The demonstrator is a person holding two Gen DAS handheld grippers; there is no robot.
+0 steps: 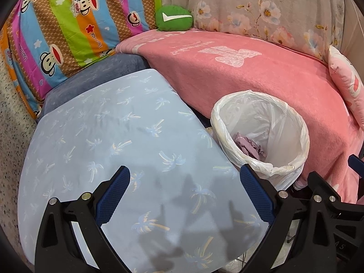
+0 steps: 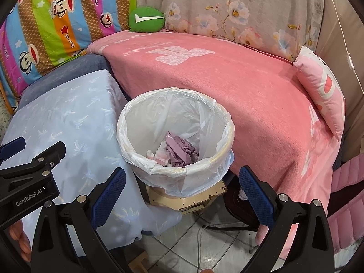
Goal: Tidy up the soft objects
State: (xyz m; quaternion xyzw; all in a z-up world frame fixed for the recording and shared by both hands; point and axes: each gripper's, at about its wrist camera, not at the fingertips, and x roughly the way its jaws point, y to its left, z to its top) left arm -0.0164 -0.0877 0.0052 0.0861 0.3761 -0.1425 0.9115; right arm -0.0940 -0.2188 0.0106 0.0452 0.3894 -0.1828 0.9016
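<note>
My left gripper (image 1: 184, 195) hangs open over a surface draped in a light blue palm-print cloth (image 1: 118, 150), with nothing between its fingers. My right gripper (image 2: 182, 193) is open too, just in front of a white-lined bin (image 2: 176, 134) that holds crumpled mauve fabric (image 2: 179, 151). A green round cushion (image 1: 174, 18) with a white tick sits at the back of the pink blanket (image 1: 250, 77). A pink pillow (image 2: 323, 88) leans at the right end. The left gripper (image 2: 13, 145) shows at the left edge of the right wrist view.
A striped monkey-print quilt (image 1: 68, 27) and a grey floral cover (image 1: 261, 9) stand behind the blanket. The bin rests on a chipped cream stool (image 2: 193, 200). Tiled floor with a thin cable (image 2: 200, 245) lies below. A dark blue cushion (image 1: 95, 79) sits under the blue cloth.
</note>
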